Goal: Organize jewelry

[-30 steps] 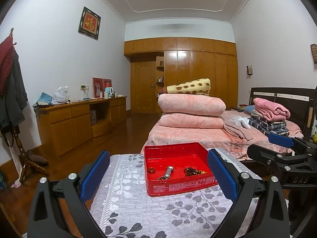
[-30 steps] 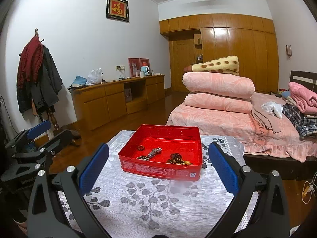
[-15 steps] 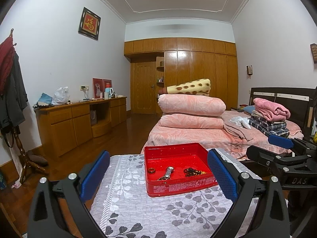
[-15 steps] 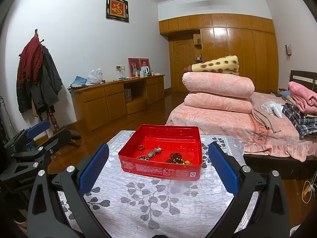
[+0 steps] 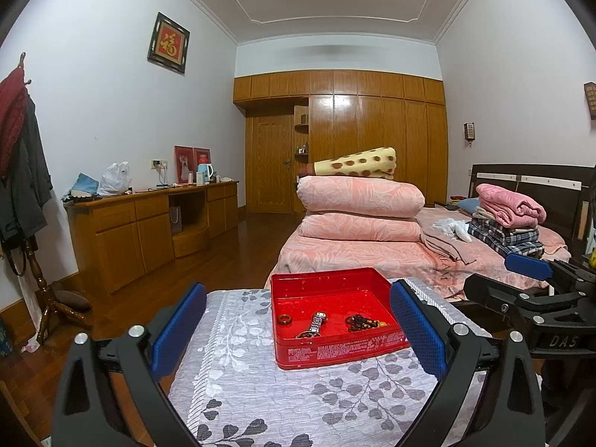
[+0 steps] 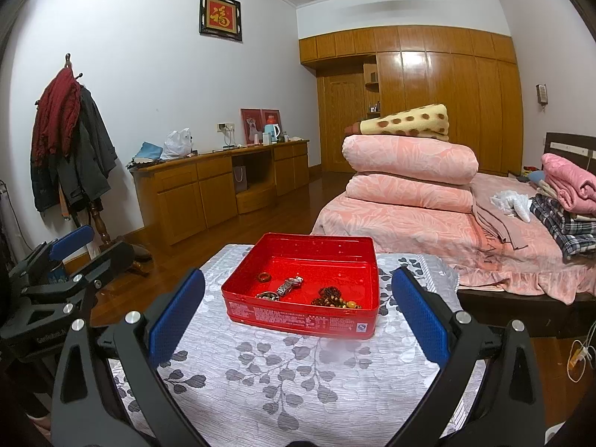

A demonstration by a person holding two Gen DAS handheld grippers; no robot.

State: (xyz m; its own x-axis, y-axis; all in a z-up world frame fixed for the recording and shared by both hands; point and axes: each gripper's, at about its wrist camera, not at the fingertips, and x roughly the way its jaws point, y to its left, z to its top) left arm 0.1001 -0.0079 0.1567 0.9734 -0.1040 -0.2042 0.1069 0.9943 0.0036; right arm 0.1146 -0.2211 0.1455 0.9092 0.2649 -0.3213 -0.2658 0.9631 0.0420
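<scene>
A red tin box (image 5: 337,352) (image 6: 298,322) rests on a small table with a grey leaf-print cloth (image 5: 298,402) (image 6: 283,380). Inside lie a brown ring (image 5: 285,319) (image 6: 263,276), a silver watch (image 5: 316,323) (image 6: 288,285) and a dark bead bracelet (image 5: 363,322) (image 6: 331,300). My left gripper (image 5: 298,327) hovers open just short of the tin's near side, nothing between its blue pads. My right gripper (image 6: 298,313) is likewise open and empty, facing the tin from the other side. Each gripper shows at the edge of the other's view.
A bed (image 6: 428,223) stacked with pink quilts and folded clothes stands beyond the table. A wooden desk and cabinets (image 6: 219,182) line the left wall, with a coat stand (image 6: 70,141) nearer. Wood floor surrounds the table.
</scene>
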